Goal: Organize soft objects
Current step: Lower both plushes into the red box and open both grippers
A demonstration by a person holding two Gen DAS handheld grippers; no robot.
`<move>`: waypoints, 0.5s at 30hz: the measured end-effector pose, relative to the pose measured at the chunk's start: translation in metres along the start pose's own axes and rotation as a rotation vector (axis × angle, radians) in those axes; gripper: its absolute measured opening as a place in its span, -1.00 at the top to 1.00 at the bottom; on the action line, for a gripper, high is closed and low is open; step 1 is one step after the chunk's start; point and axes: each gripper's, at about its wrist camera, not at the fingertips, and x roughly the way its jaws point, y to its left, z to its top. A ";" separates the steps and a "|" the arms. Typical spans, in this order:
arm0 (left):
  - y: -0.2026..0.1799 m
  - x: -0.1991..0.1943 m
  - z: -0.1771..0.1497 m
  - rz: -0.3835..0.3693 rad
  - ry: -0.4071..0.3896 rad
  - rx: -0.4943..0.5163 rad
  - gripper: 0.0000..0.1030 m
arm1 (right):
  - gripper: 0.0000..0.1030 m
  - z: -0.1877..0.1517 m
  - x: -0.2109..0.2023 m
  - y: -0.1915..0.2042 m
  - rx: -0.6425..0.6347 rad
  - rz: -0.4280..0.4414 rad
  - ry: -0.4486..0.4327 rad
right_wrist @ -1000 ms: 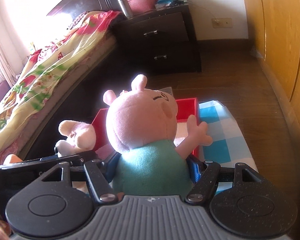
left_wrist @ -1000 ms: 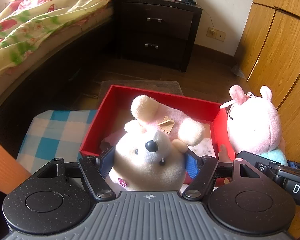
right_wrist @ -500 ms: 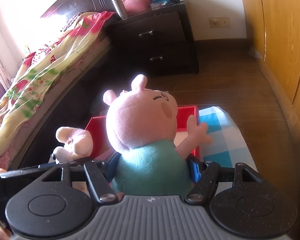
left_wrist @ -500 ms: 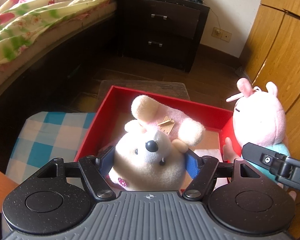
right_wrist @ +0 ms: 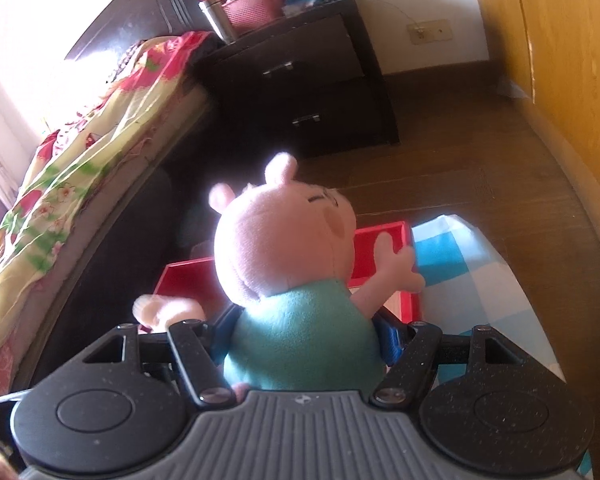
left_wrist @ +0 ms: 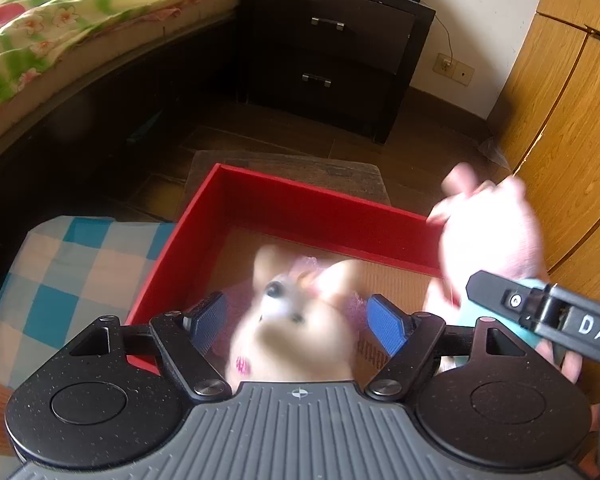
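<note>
Released, the white plush [left_wrist: 288, 320] drops blurred between the just-widened left gripper [left_wrist: 300, 320] pads into the red box [left_wrist: 300, 204]; the right gripper [right_wrist: 304, 332], clamping the pig toy [right_wrist: 284, 264], may crowd it

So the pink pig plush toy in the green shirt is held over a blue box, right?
Not quite: the box is red, not blue, as the right wrist view shows. The pink pig plush toy in the green shirt is indeed held above it.
</note>
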 end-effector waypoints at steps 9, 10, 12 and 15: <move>-0.007 -0.009 0.001 0.016 -0.007 0.023 -0.65 | 0.03 0.004 -0.012 -0.004 -0.010 0.006 -0.032; -0.008 -0.012 0.001 0.017 -0.011 0.025 -0.67 | 0.03 0.005 -0.016 -0.005 -0.009 0.006 -0.035; -0.011 -0.021 -0.001 0.020 -0.018 0.043 -0.72 | 0.03 0.005 -0.024 -0.007 0.003 0.007 -0.040; -0.014 -0.032 -0.003 0.034 -0.027 0.059 -0.74 | 0.02 0.006 -0.037 -0.009 0.018 0.016 -0.045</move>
